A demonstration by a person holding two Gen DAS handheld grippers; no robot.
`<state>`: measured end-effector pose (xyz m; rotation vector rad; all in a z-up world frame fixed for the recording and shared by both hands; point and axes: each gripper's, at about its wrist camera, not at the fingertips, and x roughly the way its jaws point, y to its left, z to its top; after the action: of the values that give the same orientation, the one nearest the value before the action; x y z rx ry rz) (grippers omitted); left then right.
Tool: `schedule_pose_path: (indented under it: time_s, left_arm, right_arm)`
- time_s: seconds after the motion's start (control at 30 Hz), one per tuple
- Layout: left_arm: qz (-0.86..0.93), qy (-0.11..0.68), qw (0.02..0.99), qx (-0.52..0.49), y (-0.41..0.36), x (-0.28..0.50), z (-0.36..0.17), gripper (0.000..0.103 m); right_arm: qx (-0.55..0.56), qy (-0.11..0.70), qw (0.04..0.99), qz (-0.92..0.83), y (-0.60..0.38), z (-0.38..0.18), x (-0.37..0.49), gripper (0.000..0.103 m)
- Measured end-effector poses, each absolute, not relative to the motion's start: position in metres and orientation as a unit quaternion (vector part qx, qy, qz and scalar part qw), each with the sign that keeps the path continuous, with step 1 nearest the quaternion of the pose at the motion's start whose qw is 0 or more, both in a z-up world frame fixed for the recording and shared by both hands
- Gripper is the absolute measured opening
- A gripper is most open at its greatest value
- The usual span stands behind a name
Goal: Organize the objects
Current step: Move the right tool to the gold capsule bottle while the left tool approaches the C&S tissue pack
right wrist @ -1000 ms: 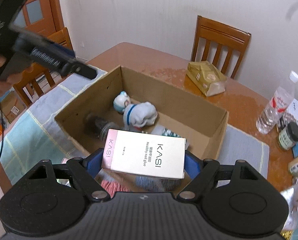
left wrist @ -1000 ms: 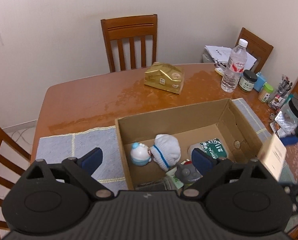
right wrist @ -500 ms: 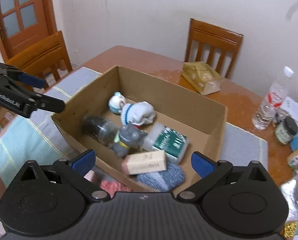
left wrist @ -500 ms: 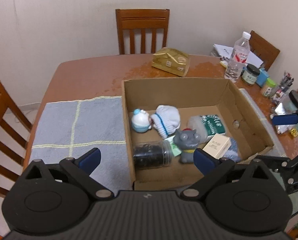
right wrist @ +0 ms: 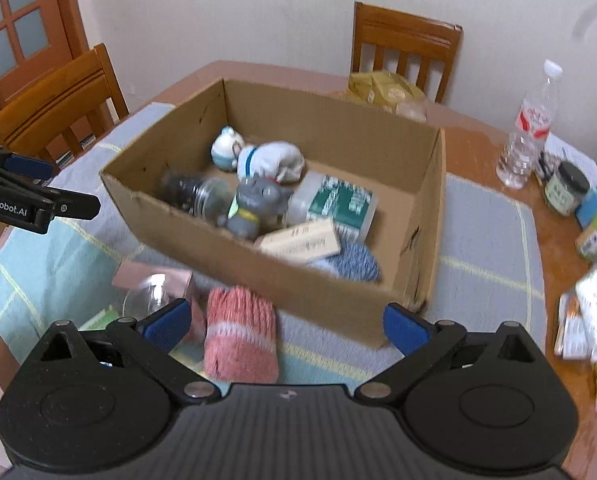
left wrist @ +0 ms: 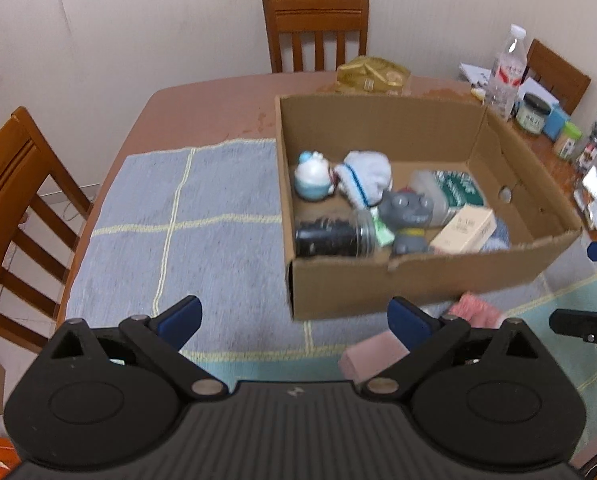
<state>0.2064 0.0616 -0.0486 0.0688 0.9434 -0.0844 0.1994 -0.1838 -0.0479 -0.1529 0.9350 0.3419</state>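
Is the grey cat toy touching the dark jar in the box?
Touching. In the right wrist view the grey cat toy leans against the dark jar.

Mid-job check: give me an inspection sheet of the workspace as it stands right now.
Surface: wooden table under a blue-grey checked cloth.
Job's things: open cardboard box holding a white-and-blue figure, white plush, grey cat figure, dark jar on its side, green-labelled bottle, cream carton and blue knit. Still outside, in front of the box: pink knit roll, pink box, clear globe.
Clutter: gold bag, water bottle, jars and packets along the table's right edge.
Grippers: left gripper and right gripper both open, nothing between the jaws.
Cables: nothing seen.
Surroundings: wooden chairs, door, plain wall.
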Motion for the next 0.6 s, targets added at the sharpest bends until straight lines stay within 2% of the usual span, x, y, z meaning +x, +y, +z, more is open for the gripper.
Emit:
schedule_pose_path:
  time_s: [0.6]
  left_arm:
    - [-0.047,0.474,0.878,0.044,0.061,0.158,-0.08,0.099]
  right_arm:
    - [-0.081,0.508,0.834,0.199,-0.151,-0.094,0.138,0.103]
